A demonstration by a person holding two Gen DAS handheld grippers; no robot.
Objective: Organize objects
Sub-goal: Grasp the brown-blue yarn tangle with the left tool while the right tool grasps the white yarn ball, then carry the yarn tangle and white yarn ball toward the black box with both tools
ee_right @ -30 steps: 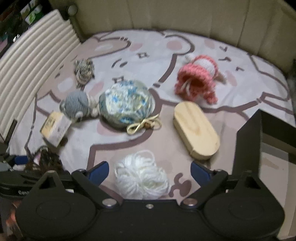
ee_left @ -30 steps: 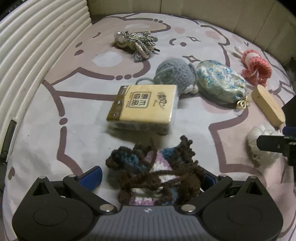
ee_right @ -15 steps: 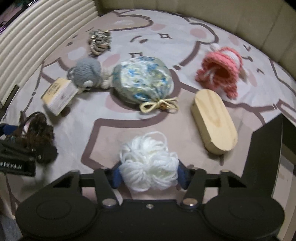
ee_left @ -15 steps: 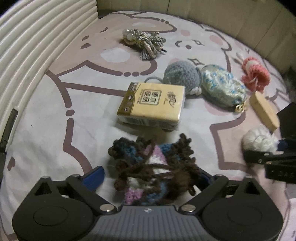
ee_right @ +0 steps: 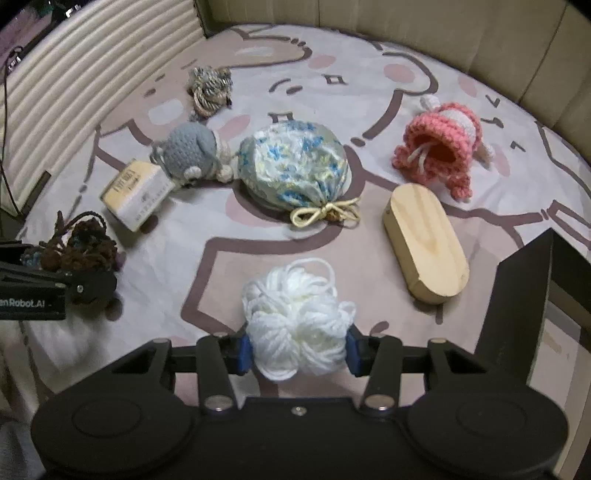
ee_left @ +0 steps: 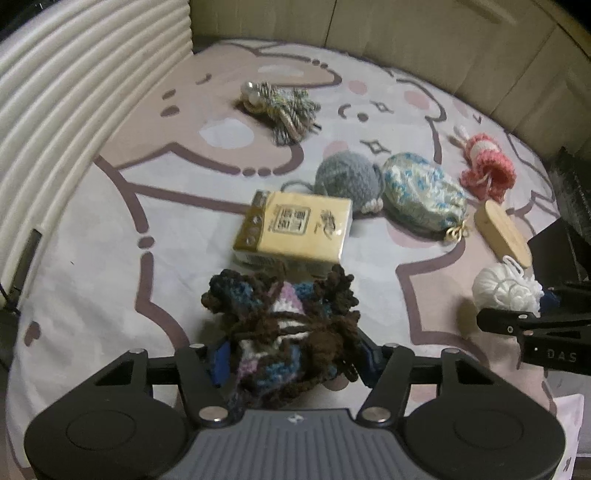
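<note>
My left gripper is shut on a brown, blue and purple crochet bundle and holds it above the bed sheet. It also shows in the right wrist view. My right gripper is shut on a white yarn ball, also seen in the left wrist view. On the sheet lie a yellow tissue pack, a grey crochet toy, a floral drawstring pouch, a pink crochet piece, a wooden oval box and a tassel bundle.
A black box stands at the right edge of the bed. A ribbed white headboard runs along the left. Beige padded panels line the far side.
Both grippers have closed, the left on the crochet bundle and the right on the white yarn ball, and both have lifted their loads off the sheet.
</note>
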